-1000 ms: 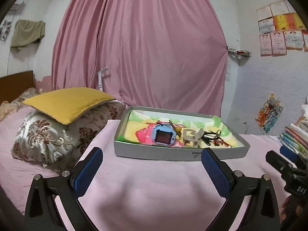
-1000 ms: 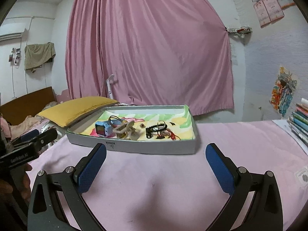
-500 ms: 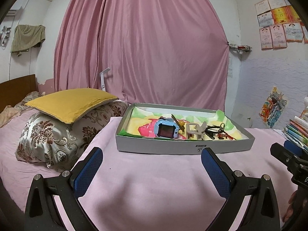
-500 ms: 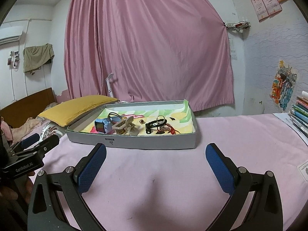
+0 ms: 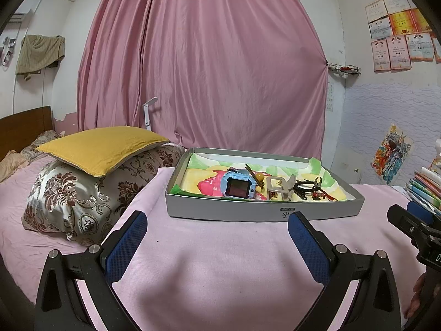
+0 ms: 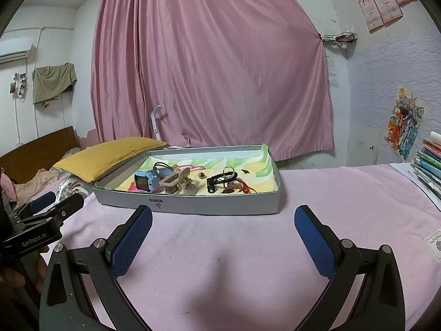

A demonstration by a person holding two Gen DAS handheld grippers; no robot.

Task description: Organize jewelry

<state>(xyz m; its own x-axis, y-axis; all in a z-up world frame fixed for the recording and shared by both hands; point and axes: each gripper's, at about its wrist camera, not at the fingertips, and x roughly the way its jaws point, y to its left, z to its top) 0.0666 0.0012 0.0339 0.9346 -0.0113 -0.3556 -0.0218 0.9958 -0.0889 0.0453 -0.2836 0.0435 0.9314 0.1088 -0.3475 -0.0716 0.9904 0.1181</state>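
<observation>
1. At the left end of the bed (image 5: 226, 251), a yellow cushion (image 5: 102, 146) lies on top of a floral brocade pillow (image 5: 74, 201), both close to the left short wall of the tray.
2. Near the front edge of the bed, the left gripper (image 5: 217, 241) hangs low over the pink cover, its blue-padded fingers (image 5: 125, 244) spread wide with nothing between them.
3. Just beyond it sits the grey tray (image 5: 248, 212), shallow and lined with a green, yellow and pink paper; its long front wall faces both grippers.
4. Inside the tray, toward the left, a blue watch (image 5: 237, 184) stands tilted with its dark square face toward the front wall.
5. Beside the watch, touching or nearly so, is a beige hair claw (image 6: 179, 182), its teeth pointing at the tray's front wall.
6. A small gold-coloured piece (image 6: 202, 175) lies alone on the liner behind the claw; it is too small to tell what it is.
7. Right of centre, a tangle of black cord with a ring (image 6: 222, 178) rests against a red beaded string (image 6: 242, 187), close to the front wall.
8. The right gripper (image 6: 223, 230) hovers over the bed in front of the tray's right half, fingers (image 6: 314, 244) held wide apart and empty.
9. At the right edge of the bed, a stack of books (image 6: 430, 165) leans beside the wall.
10. Behind everything hangs a pink curtain (image 6: 215, 63).
</observation>
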